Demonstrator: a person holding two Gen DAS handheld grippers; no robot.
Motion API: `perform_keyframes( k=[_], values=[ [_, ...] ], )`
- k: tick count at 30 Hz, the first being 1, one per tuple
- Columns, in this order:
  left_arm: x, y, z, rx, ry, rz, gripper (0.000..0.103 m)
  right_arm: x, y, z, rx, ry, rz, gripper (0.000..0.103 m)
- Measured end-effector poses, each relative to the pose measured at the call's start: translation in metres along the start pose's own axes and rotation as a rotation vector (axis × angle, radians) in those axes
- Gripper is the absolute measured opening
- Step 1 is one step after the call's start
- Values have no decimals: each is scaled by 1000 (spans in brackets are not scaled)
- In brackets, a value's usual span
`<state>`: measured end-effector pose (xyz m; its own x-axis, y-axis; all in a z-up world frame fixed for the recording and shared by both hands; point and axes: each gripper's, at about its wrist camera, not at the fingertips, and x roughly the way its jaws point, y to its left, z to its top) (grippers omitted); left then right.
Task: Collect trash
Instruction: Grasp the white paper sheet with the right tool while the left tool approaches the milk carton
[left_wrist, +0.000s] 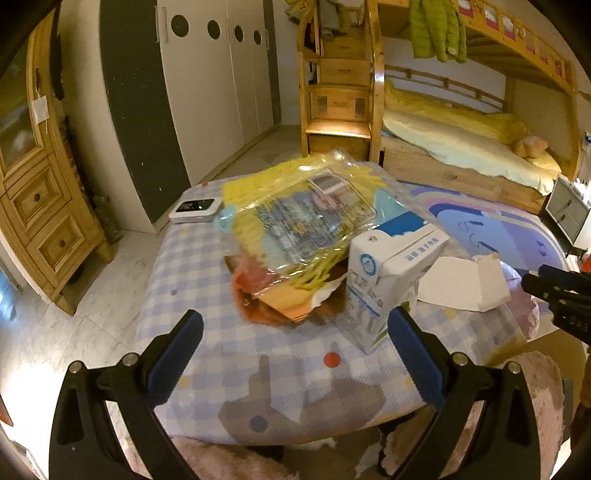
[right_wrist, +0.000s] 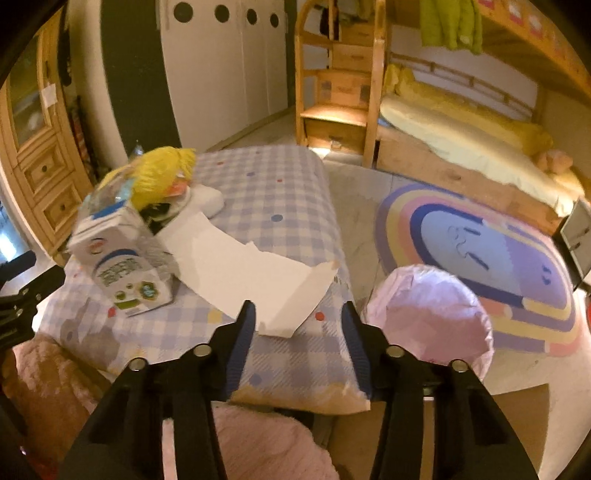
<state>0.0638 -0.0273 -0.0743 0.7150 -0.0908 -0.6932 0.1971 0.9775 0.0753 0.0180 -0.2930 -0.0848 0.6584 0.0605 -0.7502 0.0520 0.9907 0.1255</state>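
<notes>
Trash lies clustered on a checked cushion (left_wrist: 207, 266), the padded lilac-and-white surface that fills the middle of both wrist views. A crinkled clear plastic bag (left_wrist: 299, 221) with yellow and orange contents sits near the cushion's centre, and a white-and-blue milk carton (left_wrist: 373, 280) stands tilted just beside it, touching its edge. A torn white cardboard piece (right_wrist: 243, 266) lies flat on the cushion on the carton's other side, reaching toward the cushion's near edge. A small white device (left_wrist: 194, 210) rests at the cushion's far corner, beyond the bag.

The left gripper (left_wrist: 295, 365) hovers above the near part of the cushion with its jaws spread wide and nothing between them; the carton stands just past its right finger. The right gripper (right_wrist: 299, 343) hangs over the cushion's near edge, jaws about half apart and holding nothing, with the near end of the cardboard just ahead of its left finger (right_wrist: 243, 339); contact there cannot be judged. A pink-lined round bin (right_wrist: 428, 317) stands on the floor just beside the cushion, and a rainbow rug (right_wrist: 498, 258) lies beyond it.
</notes>
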Motion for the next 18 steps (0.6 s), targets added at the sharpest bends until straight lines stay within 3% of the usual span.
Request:
perform_keyframes(
  k=[1, 3, 11, 14, 18],
  values=[
    [2, -2, 0, 2, 5, -1, 86, 8, -4, 1, 14, 17, 9, 41],
    [7, -6, 0, 19, 23, -12, 80, 22, -11, 1, 42, 43, 28, 40],
    [12, -17, -8, 57, 14, -27, 80, 60, -20, -3, 116, 128, 88, 39],
    [11, -15, -9, 57, 15, -31, 79, 59, -17, 0, 120, 121, 97, 18],
    [8, -13, -10, 56, 4, -37, 79, 37, -15, 5, 117, 49, 51, 10]
  ],
)
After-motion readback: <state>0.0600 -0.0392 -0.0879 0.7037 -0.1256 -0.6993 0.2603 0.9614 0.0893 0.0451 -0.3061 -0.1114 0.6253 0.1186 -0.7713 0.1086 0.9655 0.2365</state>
